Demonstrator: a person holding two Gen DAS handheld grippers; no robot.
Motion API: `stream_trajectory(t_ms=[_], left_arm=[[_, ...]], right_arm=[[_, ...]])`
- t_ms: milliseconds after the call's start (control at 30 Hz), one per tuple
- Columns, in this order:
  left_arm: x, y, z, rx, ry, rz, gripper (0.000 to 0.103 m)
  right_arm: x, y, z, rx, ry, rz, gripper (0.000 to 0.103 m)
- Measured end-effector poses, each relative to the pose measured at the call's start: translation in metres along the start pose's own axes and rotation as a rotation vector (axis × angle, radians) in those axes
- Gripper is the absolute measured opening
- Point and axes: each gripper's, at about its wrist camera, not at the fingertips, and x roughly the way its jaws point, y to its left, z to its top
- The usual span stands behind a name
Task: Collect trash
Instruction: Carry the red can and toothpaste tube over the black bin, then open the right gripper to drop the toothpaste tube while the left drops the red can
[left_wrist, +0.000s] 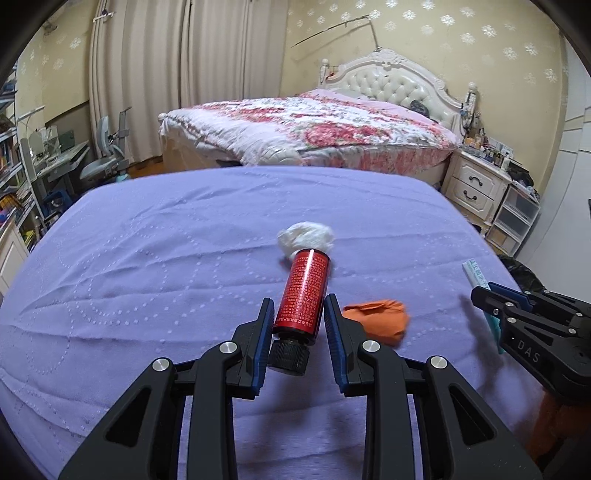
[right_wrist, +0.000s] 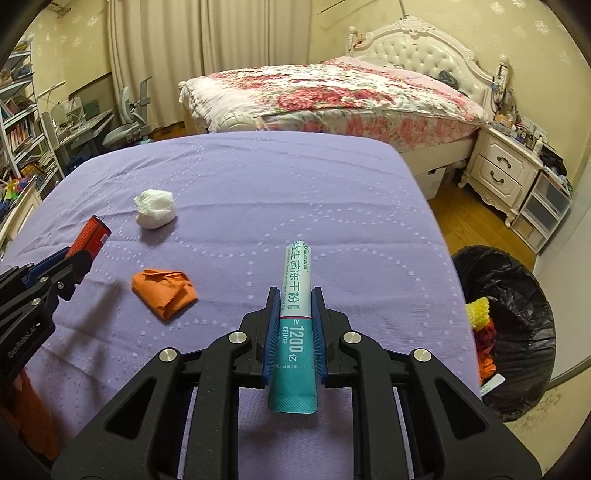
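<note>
While my left gripper (left_wrist: 298, 310) clamps the red bottle (left_wrist: 303, 295) above the purple cloth (left_wrist: 147, 258), my right gripper (right_wrist: 294, 306) pinches the teal sachet (right_wrist: 295, 314) near the cloth's right edge. White tissue wad (right_wrist: 154, 209) and orange wrapper (right_wrist: 165, 292) lie between them; the black-lined bin (right_wrist: 517, 295) sits just beyond that edge.

Each tool (left_wrist: 298, 314) is black plastic with blue ribbed pads (right_wrist: 271, 332), silver round screws and white lettering.

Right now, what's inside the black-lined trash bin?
The trash bin holds a yellow foam net on top of red and orange scraps. Anything deeper is hidden by the black liner and the table edge.
</note>
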Motion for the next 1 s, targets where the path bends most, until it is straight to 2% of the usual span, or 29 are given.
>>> stream_trajectory(t_ms=[300, 733, 1000], left_arm=[[-0.002, -0.067, 0.024, 0.090, -0.055, -0.092, 0.029], [0.043, -0.187, 0.049, 0.221, -0.053, -0.244, 0.029], [0.072, -0.244, 0.050, 0.301, -0.031, -0.259, 0.029]], right_arm=[[-0.023, -0.068, 0.001, 0.096, -0.064, -0.104, 0.017], [-0.031, -0.185, -0.005, 0.274, -0.099, -0.279, 0.017], [-0.021, -0.226, -0.016, 0.340, -0.081, -0.327, 0.017]])
